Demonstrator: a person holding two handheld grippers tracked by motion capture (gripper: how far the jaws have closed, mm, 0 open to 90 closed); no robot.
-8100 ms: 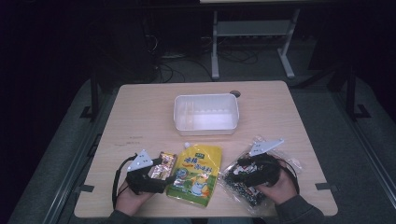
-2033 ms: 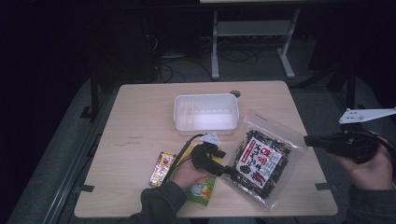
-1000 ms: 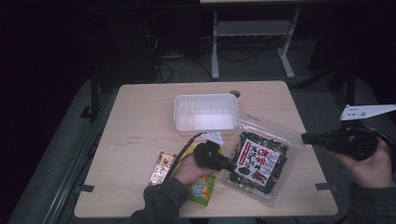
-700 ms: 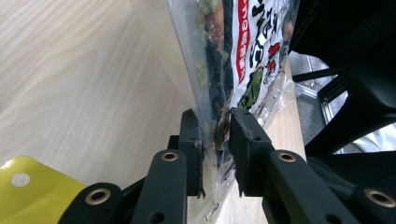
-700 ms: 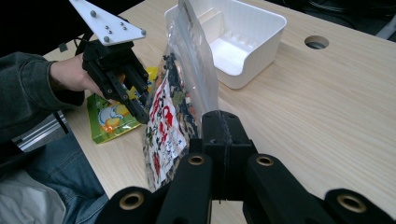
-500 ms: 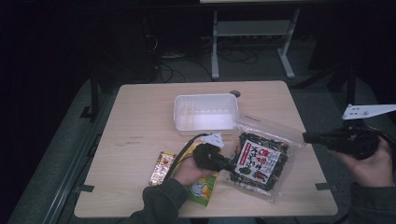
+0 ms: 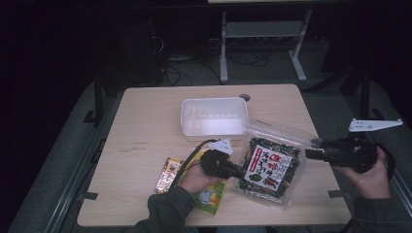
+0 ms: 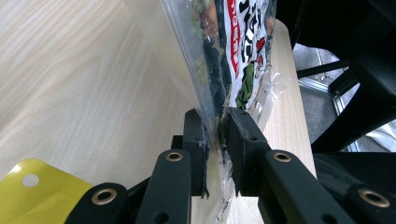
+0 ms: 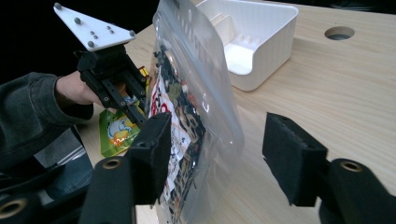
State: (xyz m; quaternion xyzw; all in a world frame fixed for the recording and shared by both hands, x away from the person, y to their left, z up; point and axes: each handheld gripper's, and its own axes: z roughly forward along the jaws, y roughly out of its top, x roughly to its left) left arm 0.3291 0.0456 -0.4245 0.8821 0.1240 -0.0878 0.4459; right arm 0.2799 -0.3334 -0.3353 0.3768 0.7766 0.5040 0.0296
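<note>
My left gripper [image 7: 239, 171] pinches the seaweed bag [image 7: 268, 167] at its near-left edge, tilting it up over the table [image 7: 145, 121], while my right gripper [image 7: 315, 153], jaws spread and empty, waits off its far-right edge

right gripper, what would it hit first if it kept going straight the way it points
Probably the clear edge of the seaweed bag, which stands between the open jaws of the right gripper; depth is hard to judge.
</note>
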